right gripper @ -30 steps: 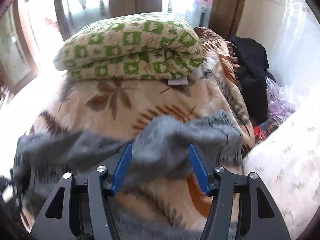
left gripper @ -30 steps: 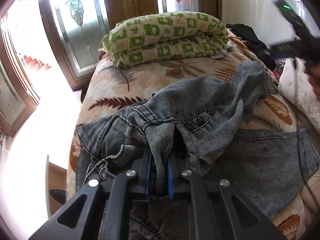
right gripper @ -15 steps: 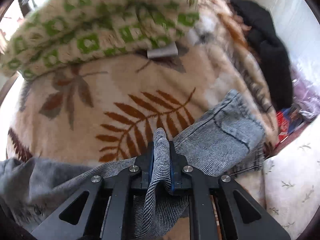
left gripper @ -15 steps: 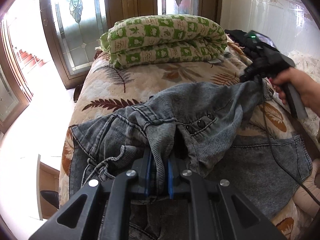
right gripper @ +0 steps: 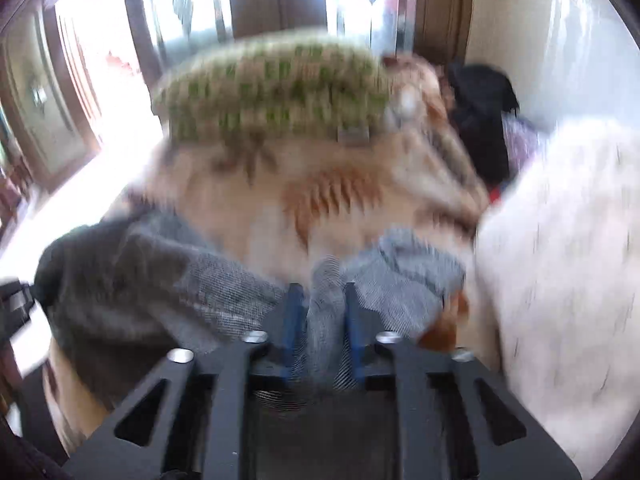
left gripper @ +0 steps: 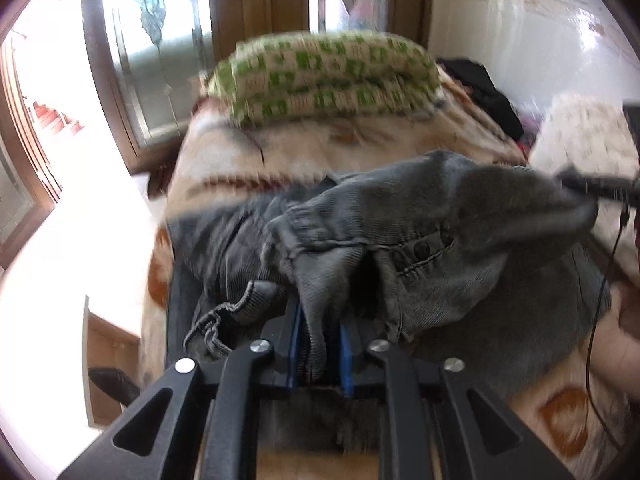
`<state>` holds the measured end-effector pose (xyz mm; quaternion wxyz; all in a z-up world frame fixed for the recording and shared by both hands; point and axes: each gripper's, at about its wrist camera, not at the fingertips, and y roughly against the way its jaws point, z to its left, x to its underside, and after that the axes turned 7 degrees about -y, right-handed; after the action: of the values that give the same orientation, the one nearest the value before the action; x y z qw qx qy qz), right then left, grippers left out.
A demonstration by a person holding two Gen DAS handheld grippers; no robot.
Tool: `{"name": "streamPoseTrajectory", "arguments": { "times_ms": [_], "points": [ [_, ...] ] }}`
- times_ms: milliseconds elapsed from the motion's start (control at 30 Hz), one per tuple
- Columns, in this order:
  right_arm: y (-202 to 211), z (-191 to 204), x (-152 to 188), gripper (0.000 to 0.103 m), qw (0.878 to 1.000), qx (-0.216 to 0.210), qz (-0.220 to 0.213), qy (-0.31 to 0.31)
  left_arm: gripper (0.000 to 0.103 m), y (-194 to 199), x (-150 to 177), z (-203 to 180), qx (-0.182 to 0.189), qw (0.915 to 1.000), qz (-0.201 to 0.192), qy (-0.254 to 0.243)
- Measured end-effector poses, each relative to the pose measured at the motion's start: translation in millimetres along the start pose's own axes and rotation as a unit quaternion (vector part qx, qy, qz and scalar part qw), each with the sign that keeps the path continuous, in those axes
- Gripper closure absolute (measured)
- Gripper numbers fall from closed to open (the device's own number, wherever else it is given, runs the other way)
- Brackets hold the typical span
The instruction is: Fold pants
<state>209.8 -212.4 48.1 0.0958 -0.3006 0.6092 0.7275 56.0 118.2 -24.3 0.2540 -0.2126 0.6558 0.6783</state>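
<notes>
Grey denim pants (left gripper: 460,216) lie bunched on the bed, drawn out between my two grippers. My left gripper (left gripper: 320,336) has a fold of the waistband, near the snap buttons, between its blue pads; its jaws are opening, with the cloth still hanging in them. My right gripper (right gripper: 323,320) has a bunch of the pants (right gripper: 160,280) near a leg end between its pads; its jaws are opening too. The left wrist view shows the right gripper (left gripper: 592,186) at the far right of the stretched cloth. Both views are blurred.
The bed (left gripper: 280,152) has a cream cover with brown leaves. A folded green-and-white quilt (left gripper: 328,76) lies at its far end. Black clothing (left gripper: 488,96) and white bedding (right gripper: 560,260) sit at the right. A hand (left gripper: 616,344) and a thin cable show at right. Windows stand behind.
The right gripper went from open around the leg end to closed on it, then pulled it back across the bed. The left gripper shifted with the waistband. The pants now stretch between them.
</notes>
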Motion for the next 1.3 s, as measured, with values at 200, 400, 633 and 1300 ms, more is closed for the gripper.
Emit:
{"name": "streamPoseTrajectory", "arguments": {
  "times_ms": [200, 400, 633, 1300],
  "points": [
    [-17.7, -3.3, 59.9, 0.067, 0.995, -0.012, 0.094, -0.016, 0.059, 22.8, 37.1, 14.0, 0.022, 0.9994, -0.003, 0.027],
    [6.9, -4.8, 33.7, 0.031, 0.997, -0.025, 0.051, -0.058, 0.037, 46.7, 18.0, 29.6, 0.009, 0.9978, -0.044, 0.048],
    [-13.0, 12.4, 25.1, 0.029, 0.993, -0.067, 0.077, -0.050, 0.028, 12.0, 7.0, 27.4, 0.018, 0.9985, 0.000, 0.053],
    [-3.2, 32.6, 53.4, 0.043, 0.983, 0.009, 0.102, 0.155, 0.094, 40.1, 15.2, 38.6, 0.008, 0.9999, 0.004, 0.006]
  ]
}}
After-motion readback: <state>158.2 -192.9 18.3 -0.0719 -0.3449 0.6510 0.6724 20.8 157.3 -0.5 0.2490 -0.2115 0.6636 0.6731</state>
